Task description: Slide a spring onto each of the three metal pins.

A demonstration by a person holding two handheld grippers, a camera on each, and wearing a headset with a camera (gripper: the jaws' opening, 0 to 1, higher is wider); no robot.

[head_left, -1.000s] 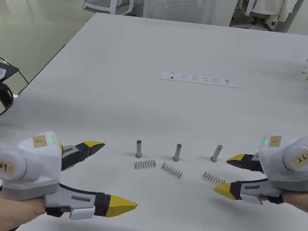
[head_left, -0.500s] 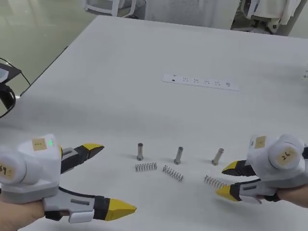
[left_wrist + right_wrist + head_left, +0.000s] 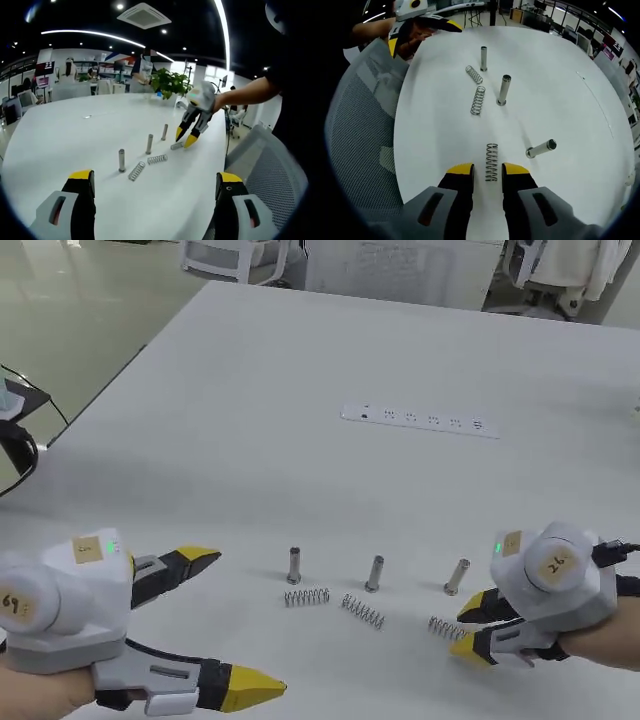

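Three small wire springs (image 3: 306, 596) lie flat on the white table (image 3: 400, 490), each just in front of one of three standing metal pins (image 3: 374, 573). The right spring (image 3: 491, 161) has its near end between the jaws of the right gripper (image 3: 487, 170), which sit narrowly apart and are not pinching it. It looks light, bendy and likely to roll or flick away. A gentle hold across the coils near one end seems best. The left gripper (image 3: 248, 620) hovers wide open at near left.

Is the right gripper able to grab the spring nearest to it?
Probably yes. The nearest spring lies with its end between the open fingers of the right gripper, and nothing stands in the way.
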